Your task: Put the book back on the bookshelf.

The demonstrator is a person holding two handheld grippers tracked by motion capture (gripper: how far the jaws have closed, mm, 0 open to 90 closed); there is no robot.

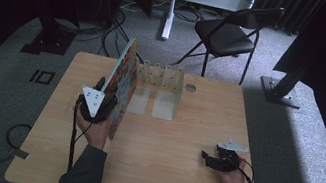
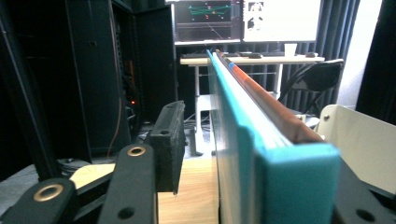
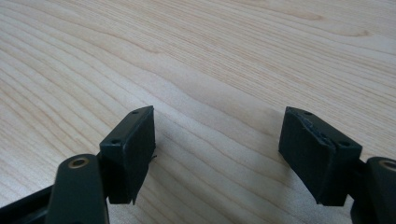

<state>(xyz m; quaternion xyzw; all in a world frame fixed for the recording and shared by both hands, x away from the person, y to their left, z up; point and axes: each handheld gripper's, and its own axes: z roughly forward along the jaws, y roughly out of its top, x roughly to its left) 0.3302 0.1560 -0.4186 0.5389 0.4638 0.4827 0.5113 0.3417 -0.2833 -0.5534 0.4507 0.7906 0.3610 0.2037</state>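
Note:
A thin picture book [image 1: 123,83] with a teal cover stands on its edge on the wooden table [image 1: 171,179], tilted, its far end by the white rack [image 1: 166,78]. My left gripper [image 1: 106,89] straddles the book's near end. In the left gripper view the book's edge [image 2: 261,140] runs between the jaws; a gap separates the left pad [image 2: 169,140] from the cover, and the right pad is hidden behind the book. My right gripper [image 1: 208,159] rests open near the table's right front, with bare wood between its pads [image 3: 135,149].
The rack has several upright dividers and flat white base plates [image 1: 165,104] reaching toward me. A small round hole cover [image 1: 190,88] lies right of it. Beyond the table stand a black folding chair [image 1: 227,34] and dark stands with floor cables.

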